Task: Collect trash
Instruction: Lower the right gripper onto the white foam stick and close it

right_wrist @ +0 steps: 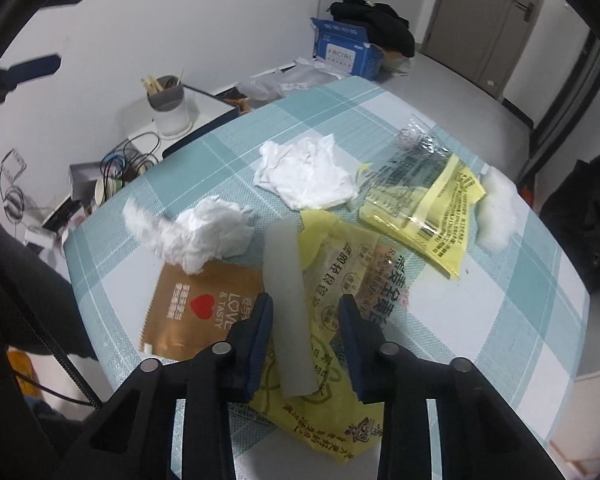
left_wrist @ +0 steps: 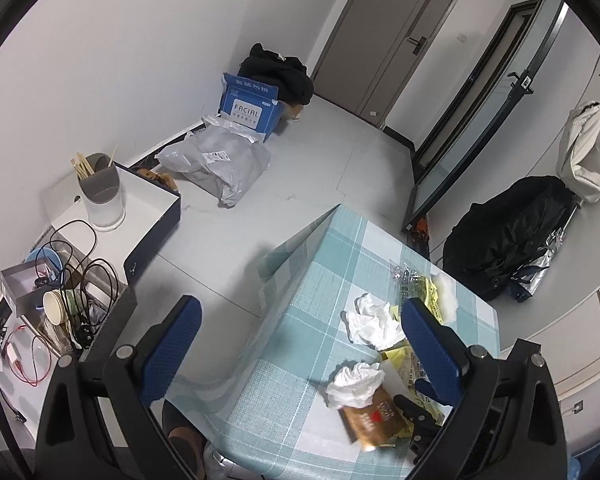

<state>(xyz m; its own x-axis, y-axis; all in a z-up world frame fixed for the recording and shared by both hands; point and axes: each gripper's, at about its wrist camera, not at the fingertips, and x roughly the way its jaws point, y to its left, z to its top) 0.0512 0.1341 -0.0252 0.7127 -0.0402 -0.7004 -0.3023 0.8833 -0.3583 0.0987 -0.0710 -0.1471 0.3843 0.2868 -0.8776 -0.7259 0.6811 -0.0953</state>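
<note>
Trash lies on a table with a teal check cloth: two crumpled tissues, a brown "LOVE & TASTY" sachet, a large yellow wrapper, a clear-and-yellow wrapper and a white fluffy pad. A translucent white strip rests on the large yellow wrapper. My right gripper points down at them. Its narrow jaws straddle the strip and the wrapper without visibly squeezing them. My left gripper hovers wide open over the table's left edge with nothing in it. The nearer tissue and the sachet lie below it.
A grey cup of chopsticks stands on a white box to the left of the table, beside cables and paper cups. On the floor are a grey parcel bag, a blue FACIAL box and a black bag. A person's dark sleeve is at left.
</note>
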